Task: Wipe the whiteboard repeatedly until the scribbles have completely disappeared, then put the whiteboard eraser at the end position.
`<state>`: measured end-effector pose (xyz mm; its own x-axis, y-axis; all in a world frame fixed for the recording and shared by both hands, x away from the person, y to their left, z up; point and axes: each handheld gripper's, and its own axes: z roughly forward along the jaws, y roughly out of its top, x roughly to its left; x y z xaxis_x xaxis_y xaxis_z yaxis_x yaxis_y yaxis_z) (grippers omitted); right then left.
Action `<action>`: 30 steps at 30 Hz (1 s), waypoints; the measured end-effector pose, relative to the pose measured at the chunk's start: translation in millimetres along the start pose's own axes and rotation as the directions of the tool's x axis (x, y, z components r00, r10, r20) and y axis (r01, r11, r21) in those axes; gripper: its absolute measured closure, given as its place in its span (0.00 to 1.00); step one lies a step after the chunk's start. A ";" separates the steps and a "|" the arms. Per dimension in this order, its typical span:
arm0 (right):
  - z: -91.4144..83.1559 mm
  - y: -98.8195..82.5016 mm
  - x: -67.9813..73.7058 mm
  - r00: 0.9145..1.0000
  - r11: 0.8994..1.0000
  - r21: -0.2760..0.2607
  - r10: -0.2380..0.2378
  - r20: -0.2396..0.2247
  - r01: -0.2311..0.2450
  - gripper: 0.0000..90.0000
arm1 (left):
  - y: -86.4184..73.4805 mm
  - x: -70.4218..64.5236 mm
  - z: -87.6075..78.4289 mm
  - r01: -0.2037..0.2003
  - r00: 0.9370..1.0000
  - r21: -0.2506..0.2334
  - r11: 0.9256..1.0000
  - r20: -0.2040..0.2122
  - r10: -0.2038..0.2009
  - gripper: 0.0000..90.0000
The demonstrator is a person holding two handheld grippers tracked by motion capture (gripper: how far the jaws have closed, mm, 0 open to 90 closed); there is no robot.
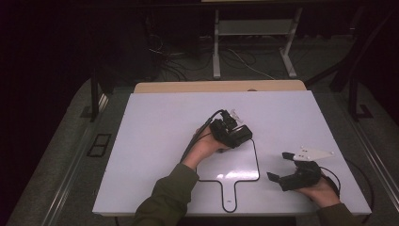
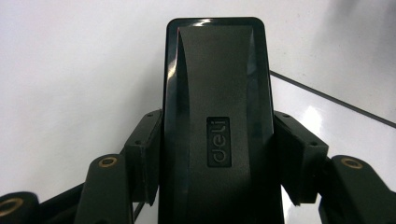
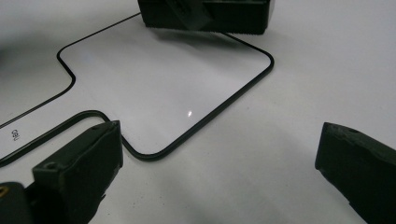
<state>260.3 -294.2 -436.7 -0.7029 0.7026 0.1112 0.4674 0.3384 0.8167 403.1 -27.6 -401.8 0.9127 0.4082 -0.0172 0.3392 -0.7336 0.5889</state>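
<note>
High view: a white table top with a black paddle-shaped outline drawn on it; a person's two forearms come in from the bottom edge; a tan wooden edge shows behind the far side of the top
Left gripper: held in the left hand near the middle of the table, at the upper edge of the outline; a black cable trails from it back toward the olive sleeve
Left claw: clenched on a black stapler; in the left gripper view the jaw pads press both long sides of the stapler, which runs straight out between them; an embossed "deli" label sits on its top
Stapler position: over the white surface, its far end close to the black line; whether it touches the table I cannot tell
Right gripper: held in the right hand near the table's front right, just outside the outline's right side; a grey three-cornered plate sits on top
Right claw: released; in the right gripper view the two black jaws stand well apart with bare table between them
Right gripper view, farther off: the outline's rounded corner lies just beyond the nearer jaw; a small printed mark sits by the outline's handle; the left gripper's dark underside hangs at the top edge, its shadow falling on the glossy surface
</note>
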 end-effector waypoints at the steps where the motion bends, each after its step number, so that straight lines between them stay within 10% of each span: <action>1: -0.3 0.1 0.0 1.000 1.000 0.001 -0.002 -0.002 0.002 0.00 | -0.1 1.0 -3.2 0.009 1.000 -0.003 1.000 0.005 -0.009 0.43; 18: 0.2 0.1 0.8 1.000 1.000 -0.002 0.005 -0.011 -0.005 0.00 | 2.3 33.1 -31.4 0.053 0.998 -0.038 0.998 -0.037 -0.054 0.43; 30: 0.6 1.0 2.2 1.000 1.000 -0.013 0.009 -0.022 -0.009 0.00 | 12.1 60.9 -20.1 0.080 0.993 -0.034 0.996 -0.079 -0.083 0.43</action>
<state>259.5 -291.9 -435.9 -0.7105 0.6914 0.1311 0.4666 0.3234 0.8232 458.2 -0.7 -379.5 0.8607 0.5092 -0.0019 0.4034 -0.6796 0.6127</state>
